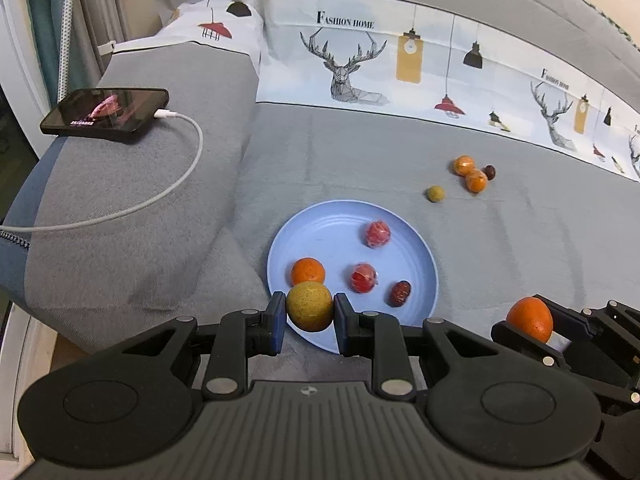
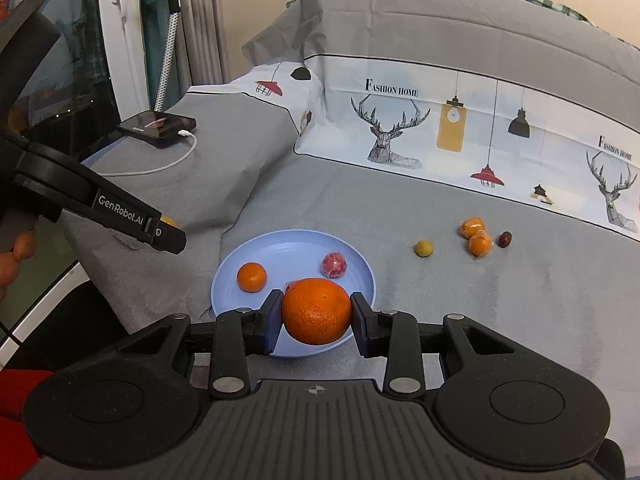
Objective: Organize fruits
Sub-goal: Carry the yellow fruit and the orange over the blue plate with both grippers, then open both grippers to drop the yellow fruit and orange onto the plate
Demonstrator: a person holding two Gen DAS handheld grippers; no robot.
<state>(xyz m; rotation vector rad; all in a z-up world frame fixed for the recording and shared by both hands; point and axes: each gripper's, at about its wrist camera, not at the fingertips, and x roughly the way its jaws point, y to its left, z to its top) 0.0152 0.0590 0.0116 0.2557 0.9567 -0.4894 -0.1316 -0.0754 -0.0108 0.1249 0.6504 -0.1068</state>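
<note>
A blue plate (image 1: 320, 236) lies on the grey bed; it also shows in the right wrist view (image 2: 280, 248). On it are an orange (image 1: 307, 271), two red wrapped fruits (image 1: 377, 233) (image 1: 363, 277) and a dark date (image 1: 400, 293). My left gripper (image 1: 309, 307) is shut on a yellow-green fruit (image 1: 309, 306) above the plate's near left rim. My right gripper (image 2: 316, 312) is shut on a large orange (image 2: 317, 310) above the plate's near rim; it shows at the right of the left wrist view (image 1: 530, 318). Loose on the bed: a small yellow fruit (image 1: 435, 193), two wrapped oranges (image 1: 464, 165) (image 1: 476, 181) and a date (image 1: 489, 172).
A phone (image 1: 105, 109) on a white charging cable (image 1: 176, 188) lies on the raised grey pillow at the left. A printed pillow (image 1: 400, 64) runs along the back of the bed. Curtains and a window are at the far left.
</note>
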